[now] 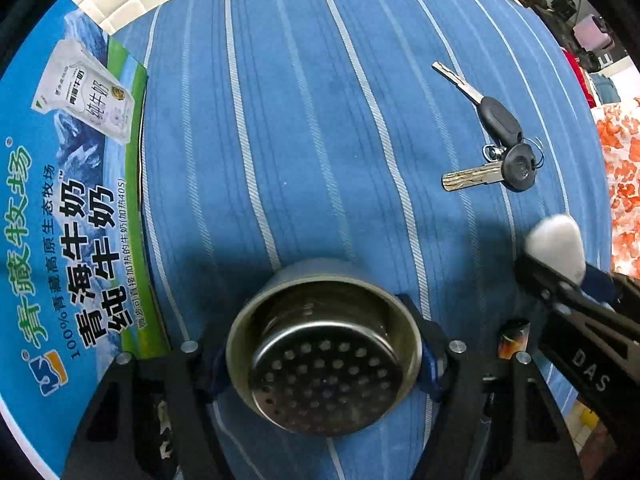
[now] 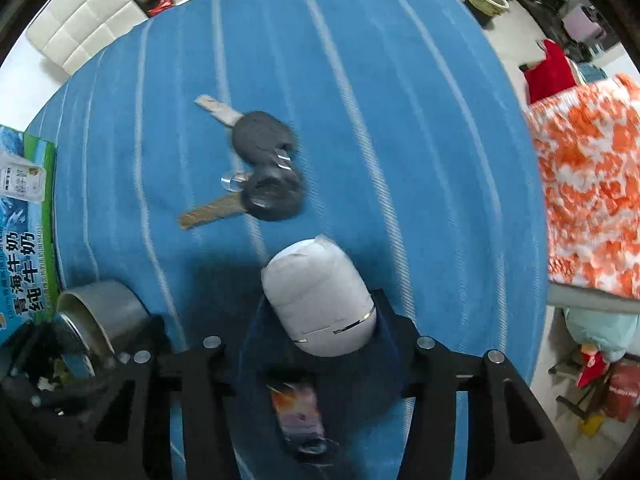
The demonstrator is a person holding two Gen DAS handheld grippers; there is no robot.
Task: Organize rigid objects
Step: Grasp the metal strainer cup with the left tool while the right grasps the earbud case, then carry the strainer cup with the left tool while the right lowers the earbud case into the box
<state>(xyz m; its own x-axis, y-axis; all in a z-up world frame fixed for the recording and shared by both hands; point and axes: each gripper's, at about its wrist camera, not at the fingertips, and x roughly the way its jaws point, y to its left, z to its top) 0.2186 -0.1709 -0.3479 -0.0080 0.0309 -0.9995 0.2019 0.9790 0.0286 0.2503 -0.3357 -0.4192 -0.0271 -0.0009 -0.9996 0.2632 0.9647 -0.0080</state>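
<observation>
My left gripper (image 1: 324, 354) is shut on a round steel strainer cup (image 1: 324, 344) with a perforated bottom, held just above the blue striped cloth (image 1: 304, 128). My right gripper (image 2: 320, 320) is shut on a white egg-shaped case (image 2: 320, 300) with a thin gold seam. The case and right gripper also show in the left wrist view (image 1: 558, 246). Two black-headed keys on a ring (image 1: 500, 144) lie on the cloth ahead, also in the right wrist view (image 2: 264, 176). The cup shows at the left of the right wrist view (image 2: 100, 316).
A blue milk carton box (image 1: 60, 208) lies flat along the cloth's left edge. An orange-and-white patterned fabric (image 2: 592, 184) lies at the right edge. A small lighter-like object (image 2: 298, 412) sits under my right gripper. Room clutter lies beyond the far edge.
</observation>
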